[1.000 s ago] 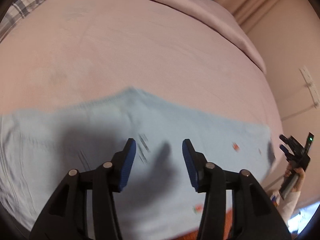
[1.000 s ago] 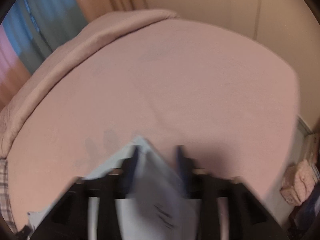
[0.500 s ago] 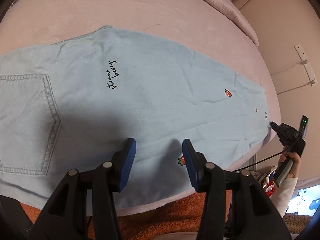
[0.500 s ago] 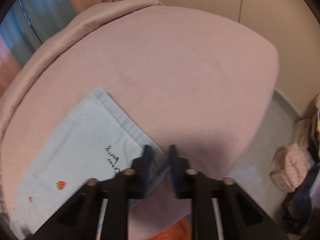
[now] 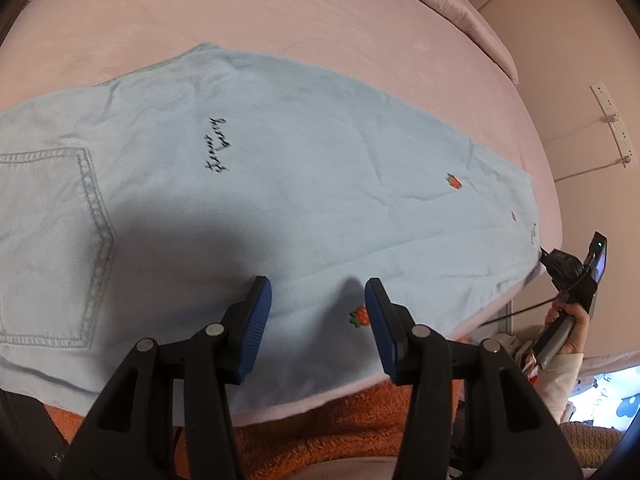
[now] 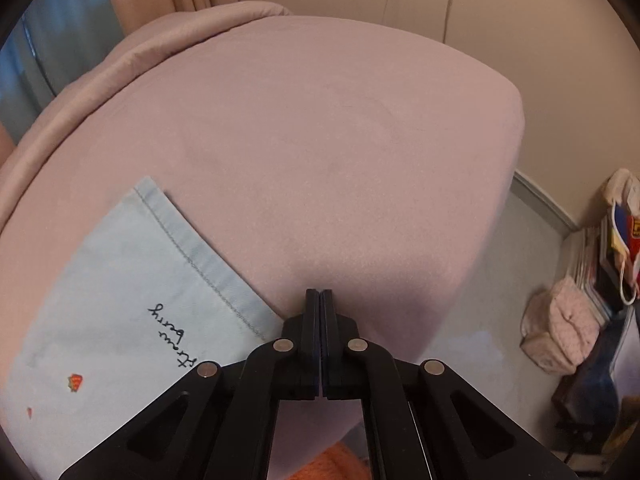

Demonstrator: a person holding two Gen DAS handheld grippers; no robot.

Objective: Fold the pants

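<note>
Pants (image 5: 280,184) lie flat on the pink bed (image 5: 320,20), long axis running left-right across the frame, pocket end at left. Left gripper (image 5: 318,304) hovers over the lower edge, jaws apart, nothing between. Right gripper (image 6: 321,300) clenched empty, hem corner just to its left. Only the left view shows the full length; right view shows the hem stitching.

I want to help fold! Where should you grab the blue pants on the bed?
Probably the hem corner of the pants, coming from the bed's near edge. The leg lies flat with that corner by the shut right tool, so it could lift and fold over.
</note>
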